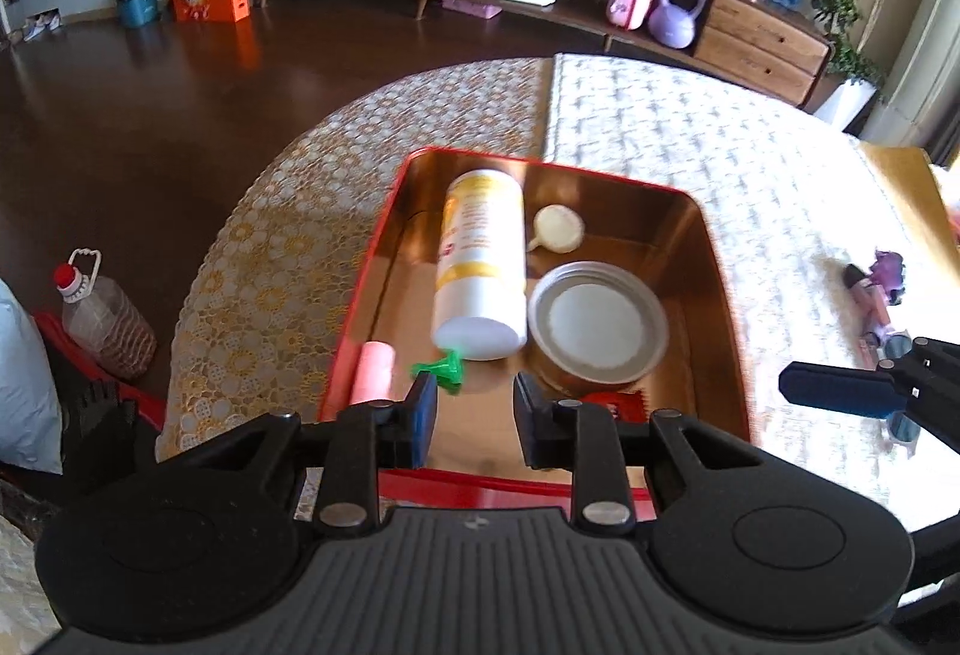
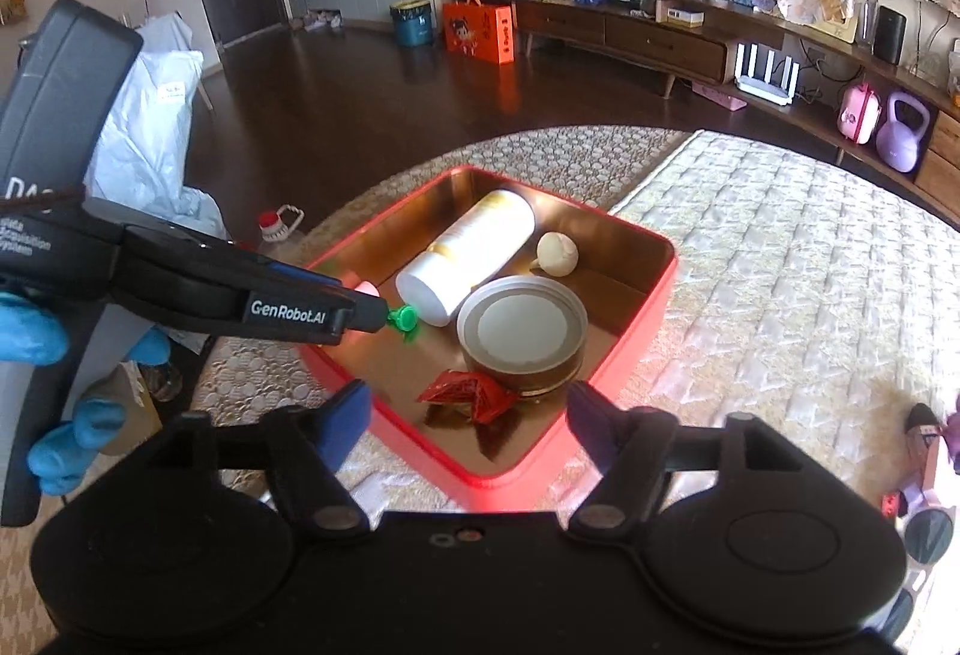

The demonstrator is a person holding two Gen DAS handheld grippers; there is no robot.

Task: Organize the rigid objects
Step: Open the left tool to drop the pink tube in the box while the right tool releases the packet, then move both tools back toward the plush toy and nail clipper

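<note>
A living room with a dark wooden floor and a long low wooden sideboard lies behind a round tabletop (image 1: 258, 247) covered by a lace-patterned cloth and a white quilted mat (image 2: 780, 295). On it sits a red rectangular tin tray with a shiny gold inside (image 1: 384, 235). In the tray a white cylindrical bottle with a yellow label (image 1: 480, 265) lies on its side, its flat base toward the near end. Just beside it, on the right, stands a round metal tin with a pale lid (image 1: 597, 322), and beyond that lies a small cream round piece (image 1: 558, 229). A crumpled red foil wrapper (image 2: 468, 394) lies at the near side of the tin. A pink cylinder (image 1: 372, 373) rests against the tray's left wall, and a small green plastic piece (image 1: 441, 368) lies beside it, near the bottle's base.

The left gripper (image 1: 474, 415) hangs over the near end of the tray, its jaws moderately apart and holding nothing; in the right wrist view its tip sits right at the green piece, though I cannot tell whether they touch. The right gripper (image 2: 468, 427) hovers at the tray's near corner with jaws spread wide and empty. A blue-gloved hand (image 2: 54, 391) grips the left tool's handle.

Out on the quilted mat, well apart from the tray, lie a purple and pink toy (image 1: 879, 289) and sunglasses (image 2: 924, 532).
</note>
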